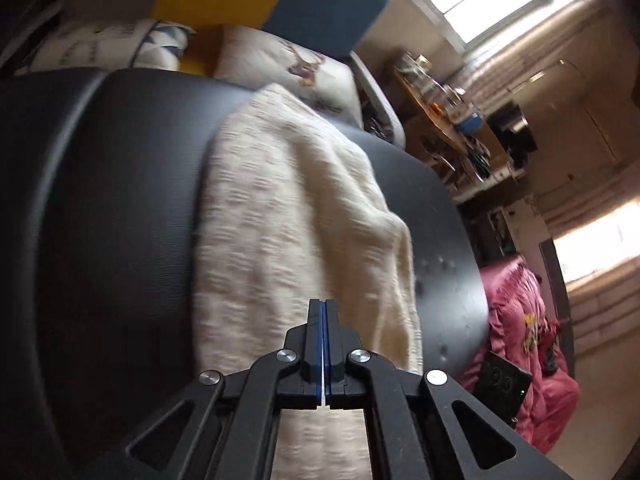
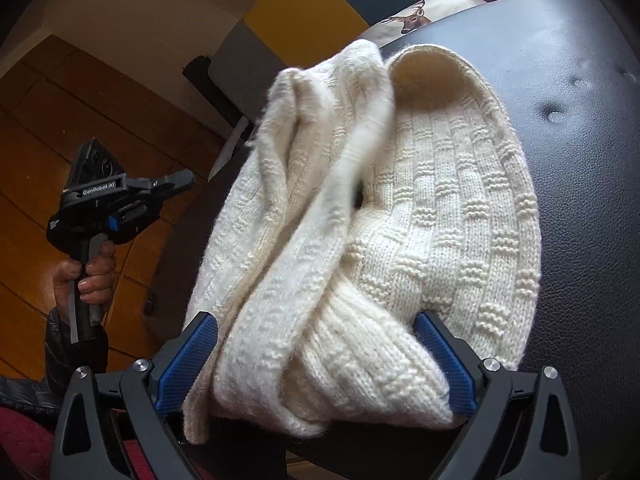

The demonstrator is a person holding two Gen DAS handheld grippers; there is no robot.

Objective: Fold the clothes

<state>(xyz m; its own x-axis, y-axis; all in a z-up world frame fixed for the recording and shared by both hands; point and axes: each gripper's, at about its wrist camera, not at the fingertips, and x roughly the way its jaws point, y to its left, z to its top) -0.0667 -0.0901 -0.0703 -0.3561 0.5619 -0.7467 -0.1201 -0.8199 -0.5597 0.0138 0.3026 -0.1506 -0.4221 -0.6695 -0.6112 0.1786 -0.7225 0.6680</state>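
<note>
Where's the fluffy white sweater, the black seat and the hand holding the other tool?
Cream knitted sweater (image 2: 440, 208): right wrist view, on its patterned flat panel.
Black leather seat (image 2: 580, 80): right wrist view, on bare dimpled upholstery.
Person's left hand (image 2: 86, 278): right wrist view, on the fingers round the handle.

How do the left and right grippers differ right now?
The left gripper has its jaws shut together with nothing between them, its tip over the cream knitted sweater on the black leather seat. The right gripper has jaws spread wide, straddling a bunched fold of the sweater. In the right wrist view the left one is off to the side, clear of the cloth. Both are black with blue pads.
</note>
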